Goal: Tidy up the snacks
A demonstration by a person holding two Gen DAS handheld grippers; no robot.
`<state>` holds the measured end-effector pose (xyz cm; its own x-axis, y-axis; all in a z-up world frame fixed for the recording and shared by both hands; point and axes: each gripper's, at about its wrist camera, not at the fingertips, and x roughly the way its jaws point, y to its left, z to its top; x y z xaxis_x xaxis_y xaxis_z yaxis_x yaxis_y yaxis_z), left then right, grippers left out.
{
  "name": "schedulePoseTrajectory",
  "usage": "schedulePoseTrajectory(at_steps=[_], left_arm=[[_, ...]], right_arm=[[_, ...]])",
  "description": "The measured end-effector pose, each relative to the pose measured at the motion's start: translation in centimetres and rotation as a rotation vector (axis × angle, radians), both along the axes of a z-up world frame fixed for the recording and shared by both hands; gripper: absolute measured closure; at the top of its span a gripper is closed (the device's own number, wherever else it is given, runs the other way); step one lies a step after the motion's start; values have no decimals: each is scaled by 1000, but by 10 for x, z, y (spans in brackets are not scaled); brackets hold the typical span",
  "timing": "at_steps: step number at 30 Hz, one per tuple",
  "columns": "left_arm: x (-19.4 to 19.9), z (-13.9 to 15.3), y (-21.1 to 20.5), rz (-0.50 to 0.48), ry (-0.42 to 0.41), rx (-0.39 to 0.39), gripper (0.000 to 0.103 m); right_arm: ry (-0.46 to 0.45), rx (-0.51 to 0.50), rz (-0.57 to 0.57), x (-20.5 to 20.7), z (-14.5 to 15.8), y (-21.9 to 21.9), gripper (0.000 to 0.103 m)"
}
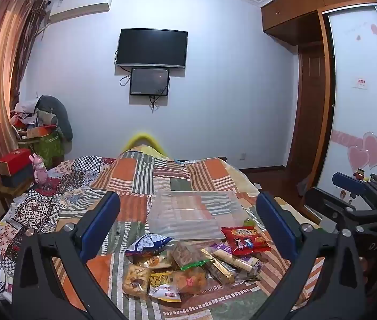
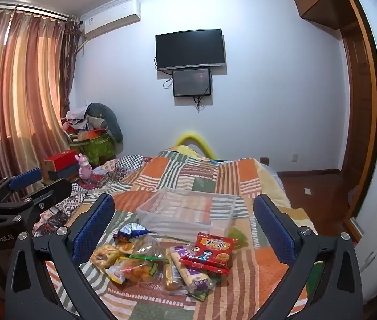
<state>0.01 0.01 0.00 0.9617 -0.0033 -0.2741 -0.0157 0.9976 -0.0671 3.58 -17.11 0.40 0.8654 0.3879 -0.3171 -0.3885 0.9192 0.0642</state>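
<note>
Both grippers hung above the near end of the bed, side by side and holding nothing. The left gripper [image 1: 188, 221] had its blue-padded fingers [image 1: 275, 221] spread wide, and the right gripper [image 2: 184, 221] stood equally wide open, its pads [image 2: 93, 226] framing the snacks from either side.

Nearest, on the patchwork quilt [image 1: 140, 178] toward the bed's near edge, lay a loose pile of snack packets, touching and overlapping. At the pile's near left sat a clear packet of small baked pastries [image 1: 136, 280], with a bag of orange-brown buns [image 1: 189, 280] just beside it. A green-edged clear packet [image 1: 188, 258] lay behind them, and to its right a long pale wafer bar in purple wrapping [image 1: 237, 260]. A crumpled blue and white bag [image 1: 148, 244] rested at the far left of the pile. The red snack packet [image 2: 208, 252], printed with cartoon figures, lay at the far right, partly over the purple-wrapped bar.

Just behind the pile, in the middle of the bed, stood a clear plastic bin [image 2: 188, 213], upright; whether it held anything could not be told. A small green object [image 2: 237, 236] lay just beside its near right corner.

Farther off, a pink rabbit toy [image 1: 39, 170] and a red box [image 1: 15, 160] sat past the bed's left edge. On the far wall hung a dark television [image 1: 152, 48] with a smaller screen [image 1: 149, 81] directly beneath it, an air conditioner [image 2: 112, 18] high up, and curtains [image 2: 20, 85] at left.
</note>
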Motion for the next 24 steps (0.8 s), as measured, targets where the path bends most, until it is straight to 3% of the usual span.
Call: schedulePoseTrajectory(at_steps=[24], left_arm=[[-4,5,-1,10,-24,18,0]], right_arm=[[-9,14,2,-3,8,-1,0]])
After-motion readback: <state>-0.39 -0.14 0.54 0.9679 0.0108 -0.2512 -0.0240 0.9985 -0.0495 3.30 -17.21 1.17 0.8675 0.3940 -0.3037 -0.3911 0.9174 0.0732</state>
